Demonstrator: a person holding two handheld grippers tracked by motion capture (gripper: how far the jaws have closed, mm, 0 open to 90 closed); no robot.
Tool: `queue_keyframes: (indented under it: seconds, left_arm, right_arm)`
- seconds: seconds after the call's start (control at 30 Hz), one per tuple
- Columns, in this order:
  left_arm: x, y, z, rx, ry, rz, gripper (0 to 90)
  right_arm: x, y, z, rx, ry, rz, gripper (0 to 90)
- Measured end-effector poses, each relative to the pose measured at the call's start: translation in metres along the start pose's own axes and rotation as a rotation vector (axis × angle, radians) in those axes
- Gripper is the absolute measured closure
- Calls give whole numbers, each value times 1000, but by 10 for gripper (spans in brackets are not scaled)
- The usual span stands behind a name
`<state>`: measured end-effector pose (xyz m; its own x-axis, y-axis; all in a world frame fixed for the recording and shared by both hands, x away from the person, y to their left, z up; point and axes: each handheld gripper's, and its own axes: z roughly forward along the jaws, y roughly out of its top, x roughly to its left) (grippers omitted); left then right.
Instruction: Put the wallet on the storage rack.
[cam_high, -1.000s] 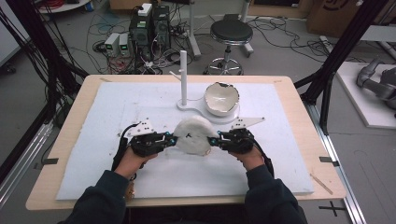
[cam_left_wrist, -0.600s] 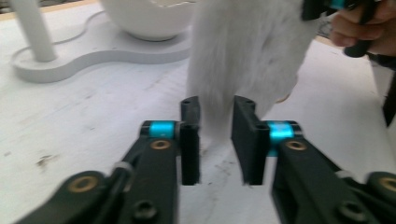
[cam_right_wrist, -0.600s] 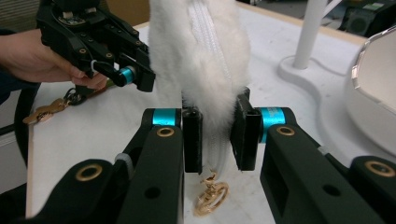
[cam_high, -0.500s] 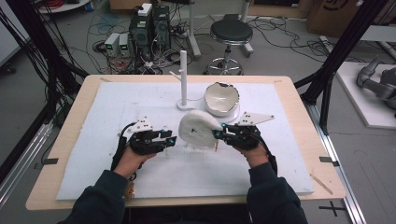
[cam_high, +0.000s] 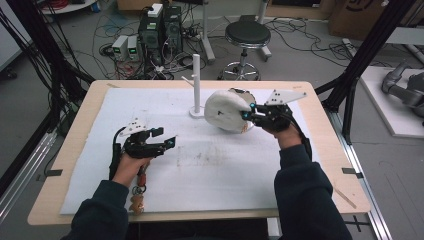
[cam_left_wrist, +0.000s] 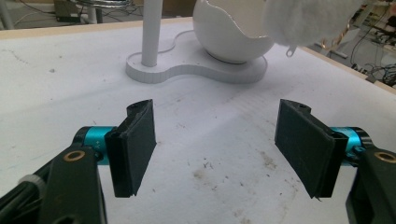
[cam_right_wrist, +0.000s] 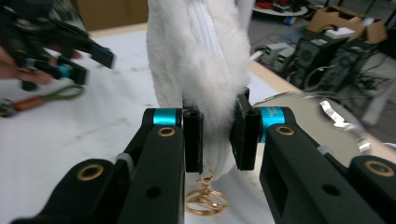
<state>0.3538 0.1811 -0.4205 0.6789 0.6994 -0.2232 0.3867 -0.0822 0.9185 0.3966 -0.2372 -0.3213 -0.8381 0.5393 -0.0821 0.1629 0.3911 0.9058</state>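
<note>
A white furry zip pouch (cam_high: 226, 110) hangs in the air in front of the white egg-shaped bowl (cam_high: 239, 93), held by my right gripper (cam_high: 248, 113). In the right gripper view its jaws are shut on the pouch (cam_right_wrist: 201, 56) along the zipper, and a gold clasp (cam_right_wrist: 205, 201) dangles below. My left gripper (cam_high: 167, 138) sits low over the mat at the left. Its jaws have just been opening and stand wide apart with nothing between them (cam_left_wrist: 215, 144). Ahead of them are the stand's post (cam_left_wrist: 152, 32) and the bowl (cam_left_wrist: 229, 32).
The bowl rests on a flat white base (cam_left_wrist: 196, 71) with an upright post (cam_high: 196, 75) at the back middle of the white mat (cam_high: 225, 165). A small keyring strap (cam_high: 137, 194) hangs by the left hand. Black frame legs flank the table.
The left gripper let go of the pouch, opened and drew back to the left. The right gripper lifted the pouch and carried it back and right, up to the bowl.
</note>
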Motion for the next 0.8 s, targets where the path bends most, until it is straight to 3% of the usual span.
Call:
queue_keyframes:
  seconds: [0.03,0.1,0.17,0.3,0.37,0.53,0.73,0.8]
  left_arm:
    - [0,0,0,-3,2,-5,290]
    - [1,0,-1,-4,9,-9,290]
    - [3,0,-2,-5,15,-12,290]
    - [5,-1,-3,-6,19,-20,290]
    - [5,-1,-3,-2,17,-24,290]
    - [6,-2,-3,-1,20,-28,290]
    - [7,-2,-3,0,24,-37,290]
    - [7,-3,-3,1,26,-38,290]
  right_arm:
    - [-10,10,3,23,-21,-37,778]
    - [-13,13,4,27,-26,-45,777]
    - [-31,24,11,57,-59,-88,777]
    - [-43,29,16,77,-75,-117,777]
    - [-57,32,22,91,-92,-147,777]
    - [-69,29,26,89,-118,-180,776]
    - [-79,16,28,144,-157,-216,775]
    - [-80,14,30,167,-167,-253,774]
